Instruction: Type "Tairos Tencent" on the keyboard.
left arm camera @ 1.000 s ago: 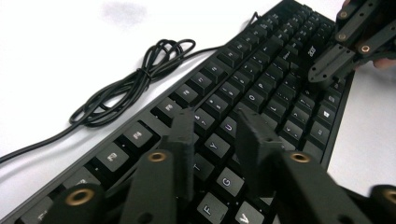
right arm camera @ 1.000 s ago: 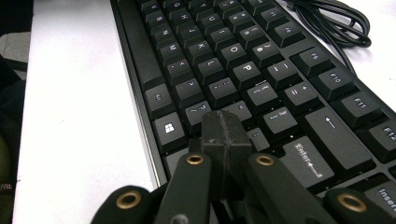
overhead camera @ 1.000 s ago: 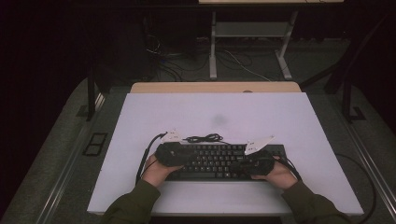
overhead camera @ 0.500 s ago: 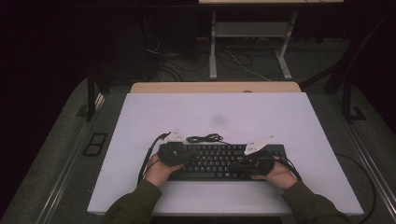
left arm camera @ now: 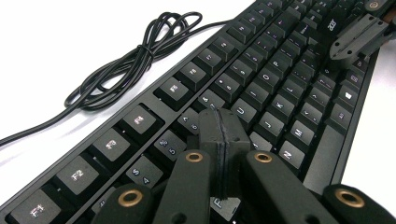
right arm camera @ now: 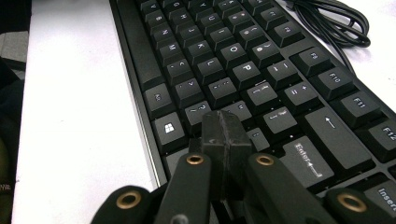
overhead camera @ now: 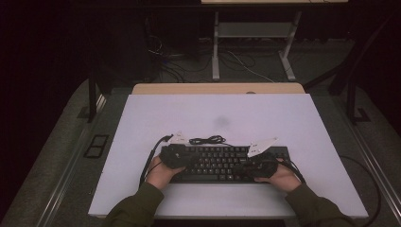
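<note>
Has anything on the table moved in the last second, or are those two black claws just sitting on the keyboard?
Hardly anything changed. The left gripper and right gripper stay over the ends of the keyboard, jaws shut together with nothing between them, tips at the keys. Nothing was picked up or let go. The keyboard and its coiled cable lie where they did on the table.

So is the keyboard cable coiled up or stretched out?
Coiled: the cable lies in a loose bundle of loops on the table beside the keyboard.

A lab or office workroom: white table point(overhead camera: 302, 118), keyboard point(overhead camera: 222, 163), loose cables on the floor point(overhead camera: 236, 61), desk frame point(overhead camera: 250, 42) beyond.
</note>
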{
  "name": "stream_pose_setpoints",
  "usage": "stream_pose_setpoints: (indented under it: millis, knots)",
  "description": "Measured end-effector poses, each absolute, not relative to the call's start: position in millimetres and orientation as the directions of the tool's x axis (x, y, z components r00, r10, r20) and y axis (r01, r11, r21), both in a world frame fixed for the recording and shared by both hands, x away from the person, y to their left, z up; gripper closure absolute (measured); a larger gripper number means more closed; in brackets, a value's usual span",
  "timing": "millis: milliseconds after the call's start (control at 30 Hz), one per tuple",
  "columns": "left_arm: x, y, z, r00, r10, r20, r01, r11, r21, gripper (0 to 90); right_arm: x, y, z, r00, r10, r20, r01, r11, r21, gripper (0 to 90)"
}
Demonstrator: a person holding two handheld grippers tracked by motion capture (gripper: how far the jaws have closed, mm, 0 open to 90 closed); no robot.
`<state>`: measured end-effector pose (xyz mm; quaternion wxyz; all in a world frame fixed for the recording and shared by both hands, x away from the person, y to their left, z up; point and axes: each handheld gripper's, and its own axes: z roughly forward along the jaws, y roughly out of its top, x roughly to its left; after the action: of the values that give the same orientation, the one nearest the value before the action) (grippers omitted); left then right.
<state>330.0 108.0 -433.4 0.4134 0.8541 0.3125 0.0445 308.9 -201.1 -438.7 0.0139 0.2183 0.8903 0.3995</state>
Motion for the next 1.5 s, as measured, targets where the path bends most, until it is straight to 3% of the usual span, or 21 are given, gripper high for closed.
stream_pose_setpoints:
  millis: [900, 1067, 1500]
  knots:
    - [327.9, 111.4, -428.1, 0.805, 0.562, -0.192, 0.480, -0.426, 0.767, 88.7, 308.8, -201.0, -438.5, -0.905, 0.399, 0.147, 0.376, 0.587, 0.717, 89.6]
    - [326.5, 111.9, -425.6, 0.799, 0.574, -0.178, 0.467, -0.407, 0.785, 67.5, 308.6, -200.9, -438.5, -0.905, 0.400, 0.148, 0.376, 0.587, 0.717, 89.6]
    - [326.0, 111.9, -427.2, 0.800, 0.572, -0.181, 0.463, -0.398, 0.792, 40.1, 308.5, -204.6, -431.8, -0.901, 0.406, 0.151, 0.370, 0.541, 0.755, 89.3]
